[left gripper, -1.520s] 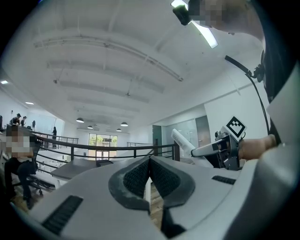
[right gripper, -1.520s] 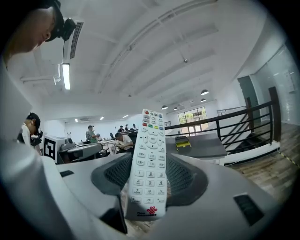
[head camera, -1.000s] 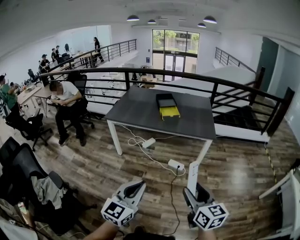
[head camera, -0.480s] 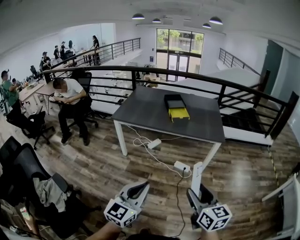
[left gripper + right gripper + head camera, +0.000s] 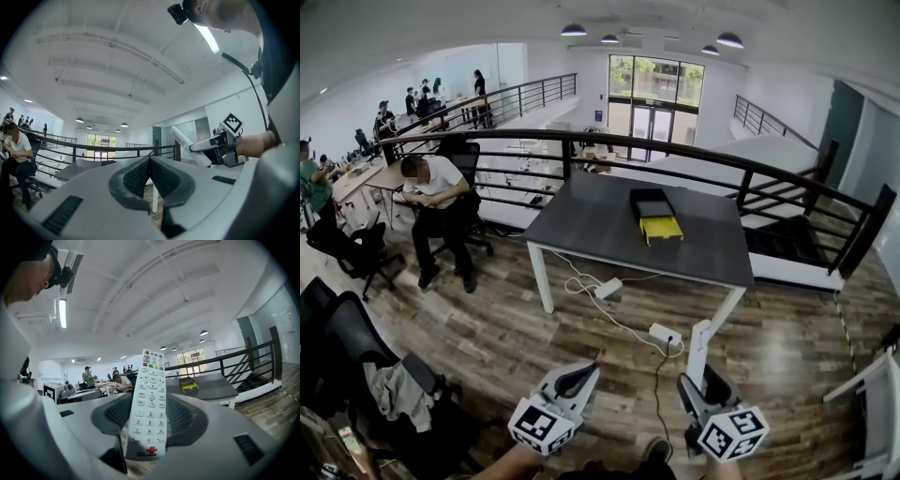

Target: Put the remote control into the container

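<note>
Well, right tongs [image 5: 151,414] clamp the remote control [image 5: 149,399] — left tongs [image 5: 149,161] closed.

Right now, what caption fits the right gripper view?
Right hand-held gripper clamps a white push-button remote control; dark grey table with yellow-and-black container beyond.

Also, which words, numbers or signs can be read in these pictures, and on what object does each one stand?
"1", "2", "3", "4", "5", "6", "7", "8", "9", "0": the number keys on the remote control.
Print beside the red logo at the remote control's lower end: too small to read.
The two marker cubes: black-and-white square patterns only, no letters.
Nothing else is readable.
</note>
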Demonstrator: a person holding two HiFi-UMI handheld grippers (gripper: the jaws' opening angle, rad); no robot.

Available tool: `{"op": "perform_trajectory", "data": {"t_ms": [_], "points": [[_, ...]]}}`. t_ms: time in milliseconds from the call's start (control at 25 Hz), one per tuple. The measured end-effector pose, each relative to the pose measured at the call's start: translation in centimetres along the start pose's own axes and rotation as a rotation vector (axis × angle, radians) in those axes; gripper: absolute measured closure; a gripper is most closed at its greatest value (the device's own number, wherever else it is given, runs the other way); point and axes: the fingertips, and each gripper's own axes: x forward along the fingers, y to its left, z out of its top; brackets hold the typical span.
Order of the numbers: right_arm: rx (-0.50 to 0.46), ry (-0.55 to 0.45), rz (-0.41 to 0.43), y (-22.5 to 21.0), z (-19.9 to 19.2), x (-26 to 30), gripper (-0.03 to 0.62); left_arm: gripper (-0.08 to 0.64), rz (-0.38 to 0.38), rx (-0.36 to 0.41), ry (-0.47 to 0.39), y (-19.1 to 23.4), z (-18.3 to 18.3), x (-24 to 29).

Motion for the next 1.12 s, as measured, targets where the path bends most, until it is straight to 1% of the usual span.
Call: {"op": "perform_trajectory", "data": {"t_ms": [240,480,800,920,1120], "points": [[0.011,0.005,0.043,-2.4,0.5,2.6,0.362,0.555,0.041,-0.001,0.020,0.9,0.5,2.9],[0.010,-0.026,0.095,-6.0,3.5,5.1,0.362,0.555,0.073,0.033,0.019,1.1,1.9,7.5],[0.016,-0.036,0.119,-13.4,6.4,7.5,0.362,0.555,0.095,0.032,0.028,0.8,2.3,15.7],[0.017,-0.039,0.125,-15.8,7.5,7.8,0.362,0.555,0.101,0.045,0.036,0.6,2.2,18.5],[0.035,-0.038,0.131,-20.6,8.5,8.6,0.362,0.555,0.113,0.050,0.046,-0.4,2.4,23.2]]}}
